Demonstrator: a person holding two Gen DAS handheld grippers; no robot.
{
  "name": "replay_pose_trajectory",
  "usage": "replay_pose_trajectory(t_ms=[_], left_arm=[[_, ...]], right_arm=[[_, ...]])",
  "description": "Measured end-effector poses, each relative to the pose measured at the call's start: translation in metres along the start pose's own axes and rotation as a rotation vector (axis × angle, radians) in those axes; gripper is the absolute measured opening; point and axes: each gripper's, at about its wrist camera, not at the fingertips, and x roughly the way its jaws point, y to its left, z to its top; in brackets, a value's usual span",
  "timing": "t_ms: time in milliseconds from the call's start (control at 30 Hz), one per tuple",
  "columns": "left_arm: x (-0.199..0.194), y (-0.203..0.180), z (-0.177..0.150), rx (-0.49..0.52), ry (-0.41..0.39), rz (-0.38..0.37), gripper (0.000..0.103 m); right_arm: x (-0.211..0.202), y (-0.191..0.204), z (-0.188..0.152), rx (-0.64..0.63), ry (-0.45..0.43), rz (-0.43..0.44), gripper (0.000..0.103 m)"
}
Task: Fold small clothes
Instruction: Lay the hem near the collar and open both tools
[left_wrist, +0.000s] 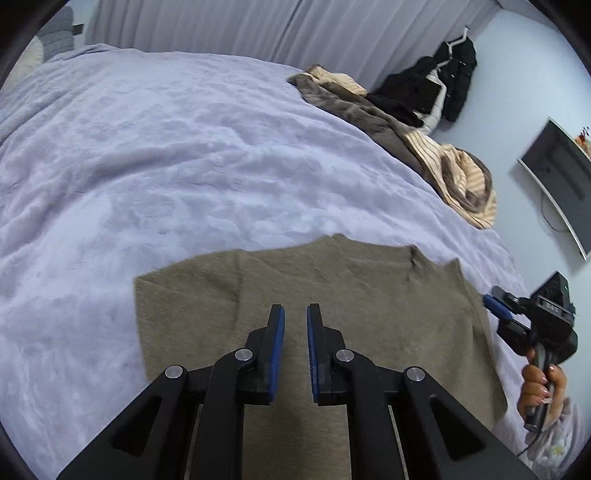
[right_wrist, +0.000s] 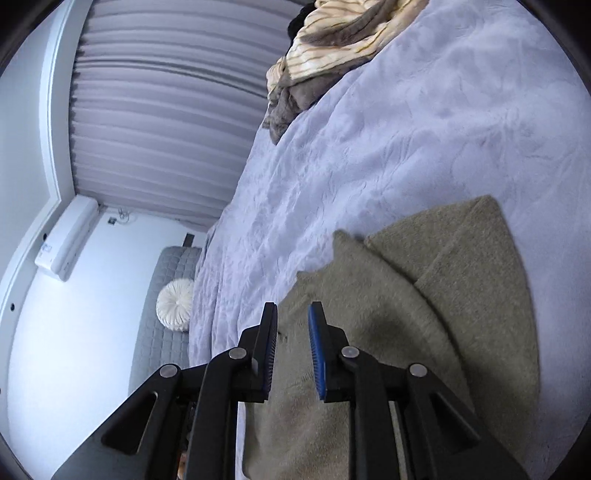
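An olive-brown knit sweater (left_wrist: 332, 317) lies flat on the lavender blanket (left_wrist: 184, 166), collar toward the right, one sleeve folded over the body. My left gripper (left_wrist: 295, 314) hovers over the middle of the sweater, jaws open a little and empty. My right gripper (left_wrist: 496, 306) shows at the sweater's right edge, held by a hand. In the right wrist view the right gripper (right_wrist: 291, 314) is open and empty above the sweater (right_wrist: 424, 314) near its collar edge.
A pile of tan striped and brown clothes (left_wrist: 424, 147) lies at the bed's far right edge. Black garments (left_wrist: 443, 77) hang on the wall. A grey headboard and white round cushion (right_wrist: 175, 304) are at the bed's end. Curtains (left_wrist: 258, 26) are behind.
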Motion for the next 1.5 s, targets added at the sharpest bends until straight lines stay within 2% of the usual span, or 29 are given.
replay_pose_trajectory(t_ms=[33, 100, 167, 200, 267, 300, 367, 400, 433, 467, 500, 533, 567, 733, 767, 867, 900, 1000, 1033, 1100, 1133, 1167, 1200, 1233, 1267, 1333, 1400, 1500], left_arm=[[0.008, -0.006, -0.002, 0.008, 0.023, -0.005, 0.012], [0.030, -0.011, -0.007, 0.003, 0.066, 0.041, 0.012], [0.047, -0.009, -0.014, -0.015, 0.086, 0.111, 0.012], [0.050, -0.005, -0.016, -0.040, 0.090, 0.117, 0.012], [0.041, 0.006, -0.016, -0.098, 0.074, 0.078, 0.012], [0.034, 0.009, -0.015, -0.104, 0.060, 0.086, 0.012], [0.022, 0.013, -0.010, -0.061, 0.040, 0.123, 0.012], [0.018, 0.016, -0.008, -0.044, 0.037, 0.133, 0.013], [0.016, 0.019, -0.006, -0.034, 0.036, 0.139, 0.015], [0.014, 0.022, -0.004, -0.032, 0.039, 0.147, 0.050], [0.013, 0.024, -0.003, -0.036, 0.032, 0.163, 0.098], [0.009, 0.024, -0.001, -0.033, -0.010, 0.173, 0.102], [0.005, 0.023, 0.000, -0.012, -0.059, 0.165, 0.102], [0.031, 0.012, 0.014, 0.010, 0.042, 0.104, 0.102], [0.041, 0.010, 0.016, 0.020, 0.077, 0.108, 0.102], [0.062, 0.006, 0.014, 0.041, 0.140, 0.139, 0.084], [0.066, 0.007, 0.012, 0.038, 0.153, 0.147, 0.084], [0.066, 0.006, 0.007, 0.032, 0.142, 0.138, 0.083], [0.066, 0.006, 0.007, 0.032, 0.141, 0.135, 0.077], [0.067, 0.007, 0.006, 0.037, 0.151, 0.173, 0.046], [0.067, 0.009, 0.007, 0.036, 0.154, 0.174, 0.033], [0.066, 0.012, 0.008, 0.025, 0.158, 0.153, 0.015], [0.061, 0.016, 0.009, 0.001, 0.151, 0.133, 0.013], [0.055, 0.019, 0.011, -0.016, 0.129, 0.122, 0.009], [0.049, 0.020, 0.013, -0.024, 0.108, 0.114, 0.009], [0.041, 0.022, 0.017, -0.020, 0.070, 0.120, 0.009], [0.047, 0.023, 0.019, 0.004, 0.072, 0.146, 0.009], [0.067, 0.034, 0.019, -0.028, 0.090, 0.180, 0.009]], right_arm=[[0.012, 0.005, -0.001, -0.029, 0.034, -0.043, 0.021], [0.031, 0.004, -0.002, -0.045, 0.069, -0.124, 0.021], [0.038, -0.010, 0.003, -0.012, 0.033, -0.220, 0.020], [0.035, -0.018, 0.006, 0.024, 0.007, -0.228, 0.016], [0.020, -0.031, 0.008, 0.111, -0.046, -0.205, 0.017], [0.011, -0.031, 0.007, 0.113, -0.061, -0.205, 0.018], [-0.008, -0.028, 0.004, 0.050, -0.062, -0.228, 0.031], [-0.018, -0.024, -0.001, 0.013, -0.060, -0.232, 0.047], [-0.028, -0.022, -0.006, -0.012, -0.056, -0.230, 0.056], [-0.036, -0.022, -0.011, -0.027, -0.048, -0.236, 0.058], [-0.043, -0.023, -0.015, -0.035, -0.041, -0.240, 0.058], [-0.051, -0.024, -0.021, -0.040, -0.033, -0.241, 0.058], [-0.058, -0.025, -0.027, -0.039, -0.028, -0.238, 0.058], [-0.096, -0.032, -0.060, -0.017, -0.044, -0.282, 0.058], [-0.105, -0.035, -0.067, -0.011, -0.051, -0.292, 0.058], [-0.131, -0.046, -0.087, 0.036, -0.073, -0.312, 0.058], [-0.142, -0.052, -0.097, 0.078, -0.084, -0.306, 0.058], [-0.155, -0.066, -0.122, 0.183, -0.082, -0.202, 0.058], [-0.152, -0.069, -0.127, 0.200, -0.059, -0.172, 0.058], [-0.141, -0.071, -0.133, 0.212, -0.025, -0.138, 0.058], [-0.133, -0.071, -0.132, 0.210, -0.014, -0.134, 0.058], [-0.125, -0.072, -0.129, 0.219, -0.024, -0.128, 0.058], [-0.118, -0.073, -0.127, 0.228, -0.039, -0.116, 0.054], [-0.112, -0.073, -0.124, 0.240, -0.052, -0.116, 0.025], [-0.106, -0.072, -0.121, 0.252, -0.044, -0.125, 0.010], [-0.105, -0.058, -0.120, 0.208, -0.065, -0.143, 0.011], [-0.112, -0.051, -0.125, 0.154, -0.070, -0.210, 0.011], [-0.112, -0.075, -0.139, 0.236, -0.056, -0.230, 0.011]])
